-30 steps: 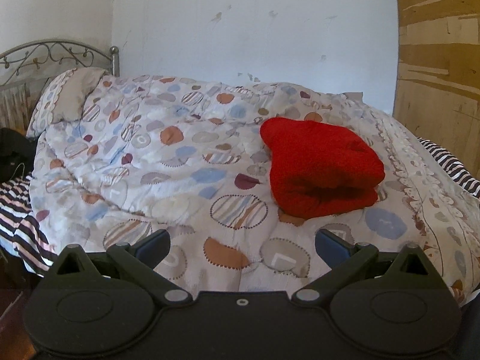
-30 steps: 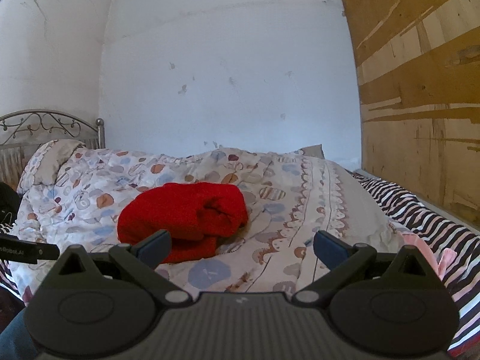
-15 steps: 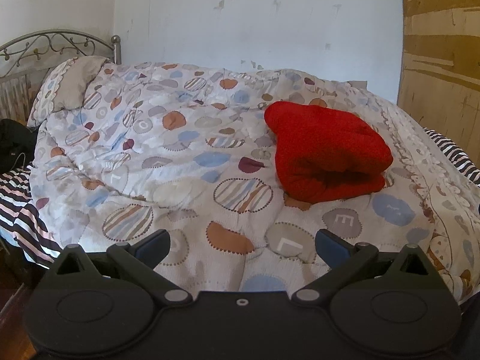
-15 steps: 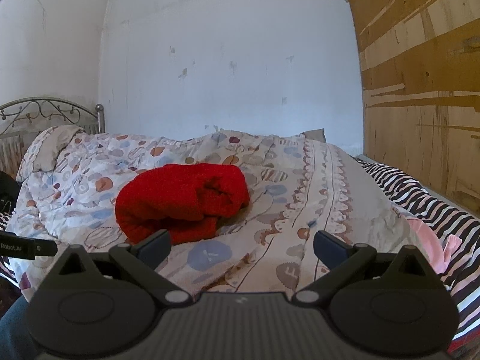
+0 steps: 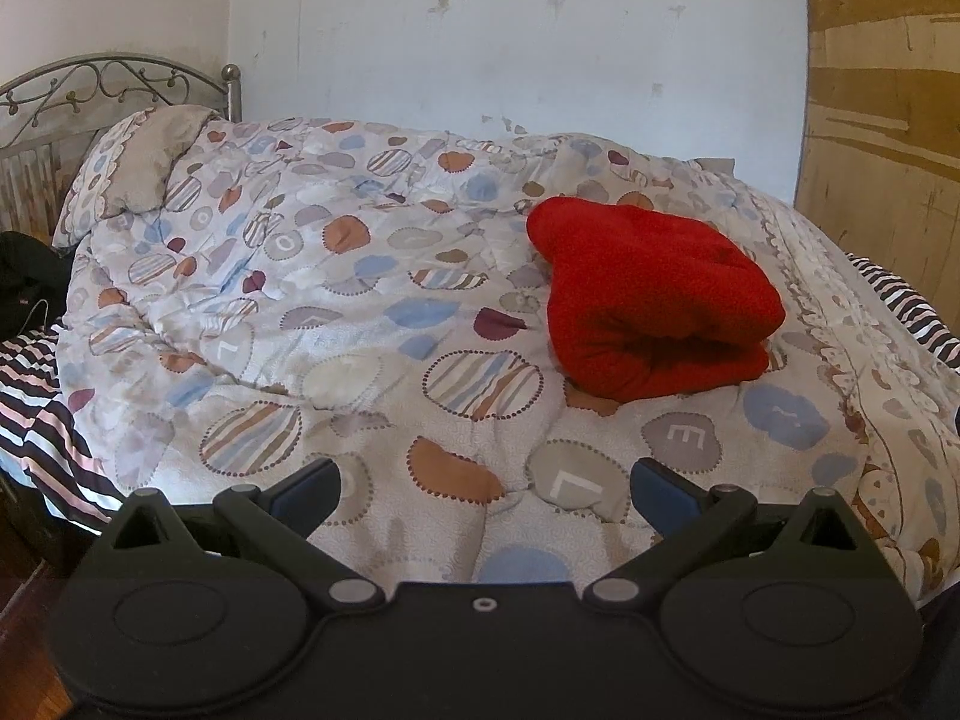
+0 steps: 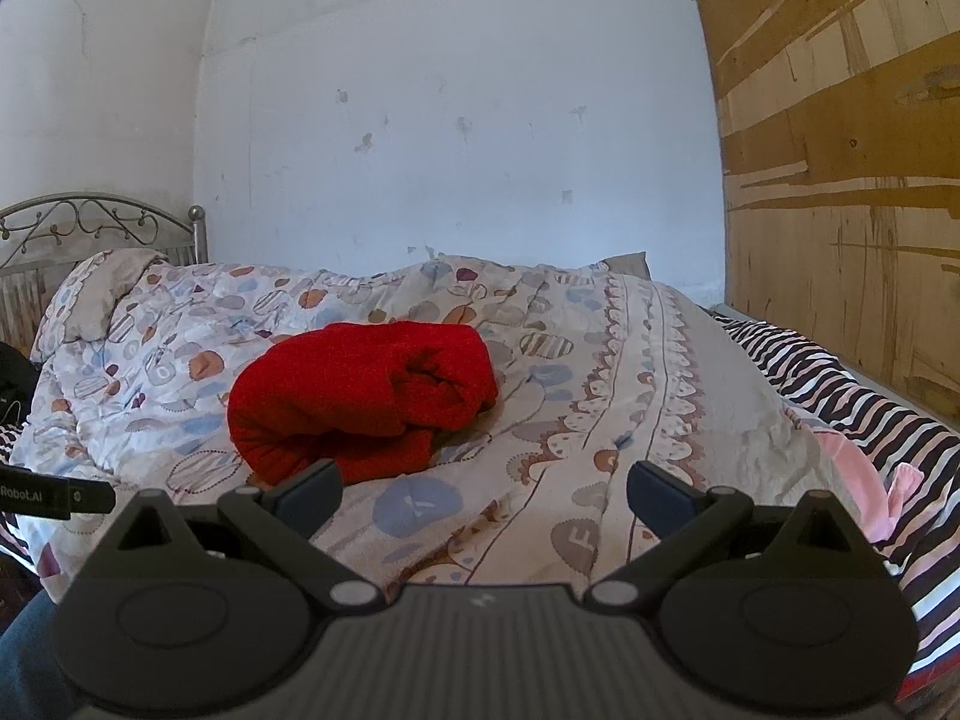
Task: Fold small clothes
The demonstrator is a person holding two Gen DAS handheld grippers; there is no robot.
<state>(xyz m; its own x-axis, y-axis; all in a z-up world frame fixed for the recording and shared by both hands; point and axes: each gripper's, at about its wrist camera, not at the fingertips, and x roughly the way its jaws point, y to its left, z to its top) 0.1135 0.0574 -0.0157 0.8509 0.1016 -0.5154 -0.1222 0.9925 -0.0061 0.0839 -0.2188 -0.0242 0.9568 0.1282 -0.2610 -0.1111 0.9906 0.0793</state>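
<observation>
A red knitted garment (image 5: pixel 654 294) lies folded into a thick bundle on the patterned quilt (image 5: pixel 360 312), right of the bed's middle. In the right wrist view the same red garment (image 6: pixel 366 396) sits left of centre on the quilt (image 6: pixel 600 408). My left gripper (image 5: pixel 483 489) hovers open over the near edge of the quilt, in front and to the left of the bundle, holding nothing. My right gripper (image 6: pixel 483 489) is open and empty too, in front and to the right of the bundle. Neither gripper touches the garment.
A metal headboard (image 5: pixel 114 78) and a pillow (image 5: pixel 150 162) are at the far left. A striped sheet (image 6: pixel 870 408) with a pink cloth (image 6: pixel 858 474) lies at the right, beside a wooden panel (image 6: pixel 840 180). A dark object (image 5: pixel 24 282) sits at the bed's left edge.
Both grippers have risen and tilted slightly, so the bed and red bundle sit lower in each view. The bundle itself has not moved, and both grippers stay open.
</observation>
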